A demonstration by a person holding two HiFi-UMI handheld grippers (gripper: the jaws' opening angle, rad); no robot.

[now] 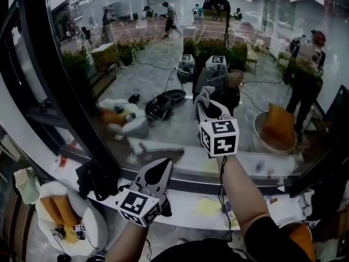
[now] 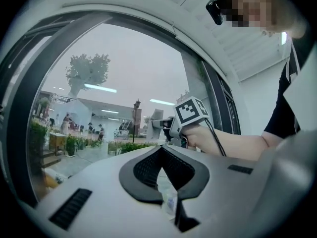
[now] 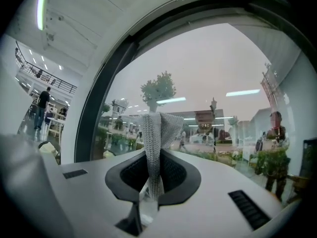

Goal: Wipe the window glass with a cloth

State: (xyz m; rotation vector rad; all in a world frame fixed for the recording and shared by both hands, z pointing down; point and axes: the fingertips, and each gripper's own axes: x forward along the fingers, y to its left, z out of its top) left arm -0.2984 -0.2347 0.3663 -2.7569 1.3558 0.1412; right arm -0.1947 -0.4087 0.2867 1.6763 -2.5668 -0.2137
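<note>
The window glass point(image 1: 163, 59) fills the upper head view, full of reflections, with a dark frame point(image 1: 57, 81) running down its left side. My right gripper point(image 1: 207, 101) is raised in front of the pane, shut on a grey knitted cloth point(image 1: 202, 95) that sticks out past the fingertips toward the glass. In the right gripper view the cloth point(image 3: 159, 128) stands upright between the pads, the glass point(image 3: 208, 78) just beyond. My left gripper point(image 1: 162, 167) hangs lower, near the sill, shut with nothing in it. The left gripper view shows its jaws point(image 2: 161, 150) closed and the right gripper's marker cube point(image 2: 191, 112) ahead.
A white sill point(image 1: 180, 209) runs below the pane, with a dark bundle point(image 1: 95, 179) at its left and a yellow patch point(image 1: 209, 206) near the middle. A white basket point(image 1: 92, 228) holding orange items sits at lower left. Cables trail down from both grippers.
</note>
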